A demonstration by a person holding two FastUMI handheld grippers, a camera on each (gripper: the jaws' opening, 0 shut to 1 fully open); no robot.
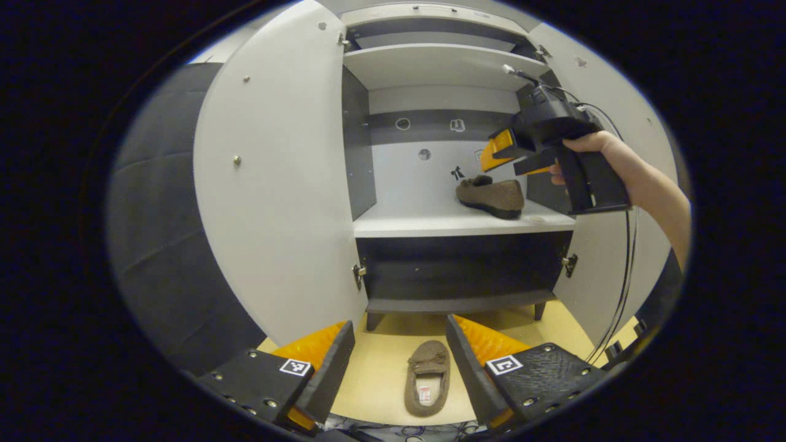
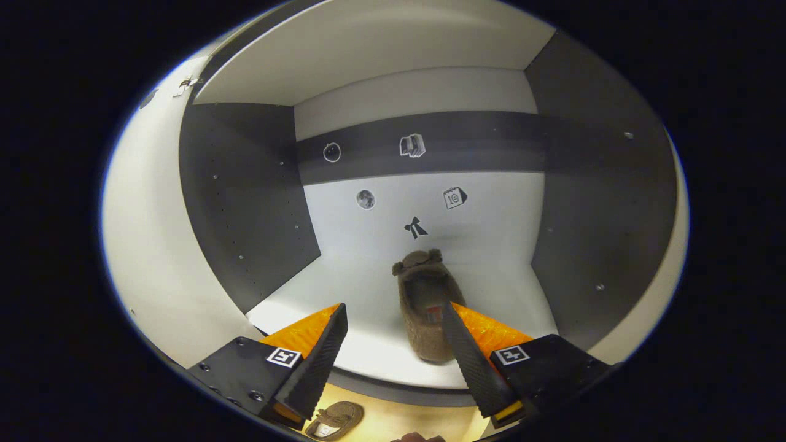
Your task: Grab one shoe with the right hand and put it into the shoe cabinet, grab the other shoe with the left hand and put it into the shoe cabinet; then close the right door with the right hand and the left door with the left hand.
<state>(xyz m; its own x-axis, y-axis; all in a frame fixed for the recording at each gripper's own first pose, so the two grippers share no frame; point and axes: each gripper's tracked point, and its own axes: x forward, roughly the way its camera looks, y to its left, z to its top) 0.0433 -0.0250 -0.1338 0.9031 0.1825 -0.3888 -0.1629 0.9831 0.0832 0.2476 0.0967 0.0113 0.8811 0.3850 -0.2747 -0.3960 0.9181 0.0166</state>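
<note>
Left tool (spread) above floor shoe.

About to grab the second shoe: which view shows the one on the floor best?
The left gripper view: the shoe on the floor lies whole between that gripper's open fingers. The right gripper view catches just its tip at the bottom edge.

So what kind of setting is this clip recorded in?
Most likely a staged household corner in a recording booth: an open shoe cabinet with both doors swung wide stands on a yellow floor. One brown shoe sits on its shelf, and the other shoe lies on the floor in front.
</note>
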